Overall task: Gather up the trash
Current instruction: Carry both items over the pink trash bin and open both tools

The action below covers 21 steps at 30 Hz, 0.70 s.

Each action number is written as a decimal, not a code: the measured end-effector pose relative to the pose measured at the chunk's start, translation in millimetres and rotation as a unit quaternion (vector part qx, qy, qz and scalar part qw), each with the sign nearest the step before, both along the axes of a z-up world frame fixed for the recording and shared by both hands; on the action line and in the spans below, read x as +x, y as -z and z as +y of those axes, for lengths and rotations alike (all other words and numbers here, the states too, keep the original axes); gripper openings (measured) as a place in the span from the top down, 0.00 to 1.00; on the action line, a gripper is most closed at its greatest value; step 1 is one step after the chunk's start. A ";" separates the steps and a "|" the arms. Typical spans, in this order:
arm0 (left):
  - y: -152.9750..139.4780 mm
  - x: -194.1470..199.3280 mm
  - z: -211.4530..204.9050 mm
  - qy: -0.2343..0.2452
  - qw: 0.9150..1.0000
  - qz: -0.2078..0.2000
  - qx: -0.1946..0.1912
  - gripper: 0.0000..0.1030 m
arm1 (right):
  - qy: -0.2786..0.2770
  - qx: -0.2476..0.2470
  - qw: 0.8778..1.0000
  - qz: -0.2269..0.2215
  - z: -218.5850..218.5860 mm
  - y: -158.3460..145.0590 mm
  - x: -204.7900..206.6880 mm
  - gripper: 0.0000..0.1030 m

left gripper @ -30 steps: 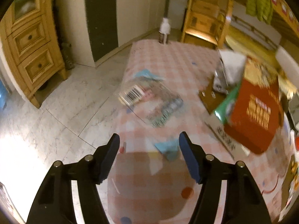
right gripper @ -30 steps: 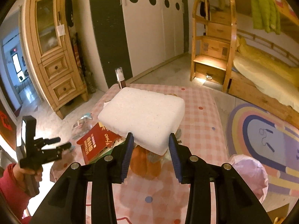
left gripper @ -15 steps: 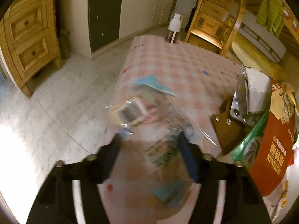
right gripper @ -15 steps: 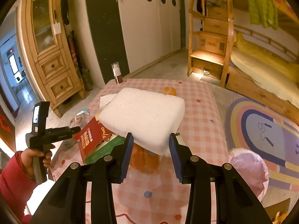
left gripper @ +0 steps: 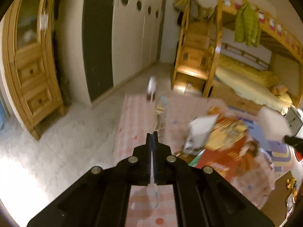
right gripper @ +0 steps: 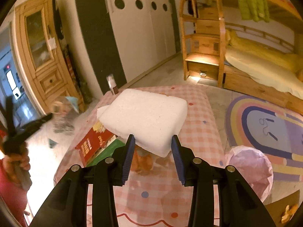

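Observation:
My left gripper (left gripper: 152, 134) is shut on a clear plastic wrapper (left gripper: 161, 117) with a barcode, seen edge-on and lifted above the pink checked table (left gripper: 132, 117). In the right wrist view that left gripper (right gripper: 48, 115) is a blur at the far left, with the wrapper (right gripper: 62, 107) hanging off its tip over the floor. My right gripper (right gripper: 153, 141) is shut on a white foam block (right gripper: 145, 119), its pads pressing the block's near corner above the table (right gripper: 197, 128). The foam block (left gripper: 272, 124) also shows at the right edge of the left wrist view.
A red box (right gripper: 94, 143) on a green one lies on the table's left side, beside a white bag (left gripper: 200, 128). A small bottle (right gripper: 111, 84) stands at the far corner. A pink trash bag (right gripper: 250, 166) sits right of the table. A blue scrap (right gripper: 52, 142) lies on the floor.
My left gripper closed on the plastic wrapper and rose with it off the table. The right gripper kept its hold on the foam block and shifted a little.

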<state>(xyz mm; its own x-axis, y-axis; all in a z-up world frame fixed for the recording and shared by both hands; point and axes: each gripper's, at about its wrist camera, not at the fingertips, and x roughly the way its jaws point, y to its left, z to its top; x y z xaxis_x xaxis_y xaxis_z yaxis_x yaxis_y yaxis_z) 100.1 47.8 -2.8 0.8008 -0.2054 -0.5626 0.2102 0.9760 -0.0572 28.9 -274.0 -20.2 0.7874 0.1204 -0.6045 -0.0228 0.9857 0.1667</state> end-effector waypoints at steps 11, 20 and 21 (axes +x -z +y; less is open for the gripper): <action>-48.1 -50.5 -121.5 0.126 0.991 -0.037 -0.008 1.00 | 0.080 0.015 0.997 -0.009 -68.8 4.8 -47.6 0.61; -11.0 -63.1 -274.0 0.254 0.967 -0.015 0.003 1.00 | 0.210 0.002 0.978 0.013 -159.1 30.3 -100.8 0.60; -3.1 -63.6 -292.1 0.264 0.964 -0.012 0.008 1.00 | 0.224 0.001 0.975 0.018 -167.2 35.1 -104.7 0.60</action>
